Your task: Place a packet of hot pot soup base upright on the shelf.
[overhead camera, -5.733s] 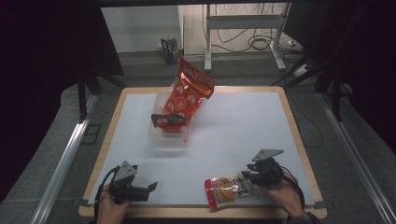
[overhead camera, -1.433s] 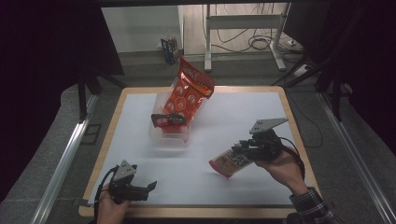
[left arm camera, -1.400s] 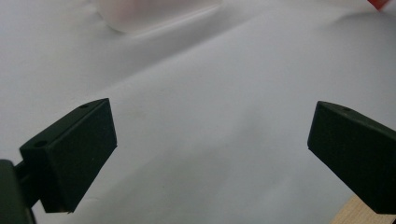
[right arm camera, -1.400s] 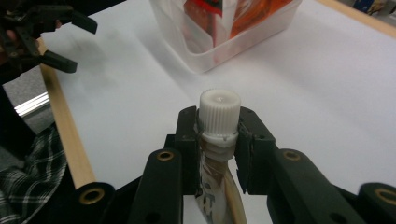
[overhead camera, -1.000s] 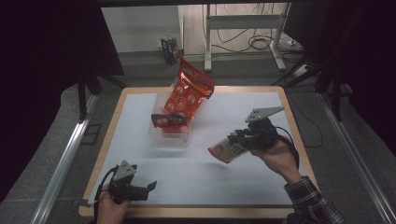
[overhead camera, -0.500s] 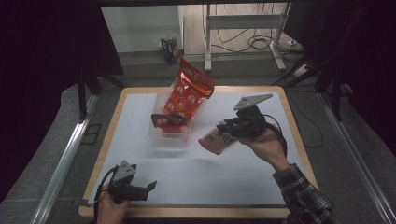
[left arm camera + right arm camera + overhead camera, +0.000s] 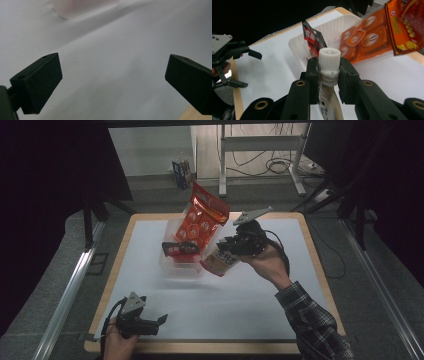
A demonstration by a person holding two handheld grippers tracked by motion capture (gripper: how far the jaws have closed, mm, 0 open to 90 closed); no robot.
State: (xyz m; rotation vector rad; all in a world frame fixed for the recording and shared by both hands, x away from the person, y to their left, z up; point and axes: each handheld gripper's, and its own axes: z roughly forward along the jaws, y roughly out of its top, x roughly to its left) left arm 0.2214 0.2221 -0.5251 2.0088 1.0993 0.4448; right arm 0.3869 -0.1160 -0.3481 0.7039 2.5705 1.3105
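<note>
One soft spouted pouch with a white ribbed screw cap (image 7: 329, 60) is hanging just beside the clear plastic tray (image 7: 181, 266) on the white counter (image 7: 250, 295). Keep it level over the rim before releasing. The right hand-held gripper (image 7: 329, 75) is clamping its neck; the left hand-held gripper (image 7: 112, 82) is resting wide apart, holding nothing.

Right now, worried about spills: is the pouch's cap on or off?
On: the white cap sits on the pouch spout.
</note>
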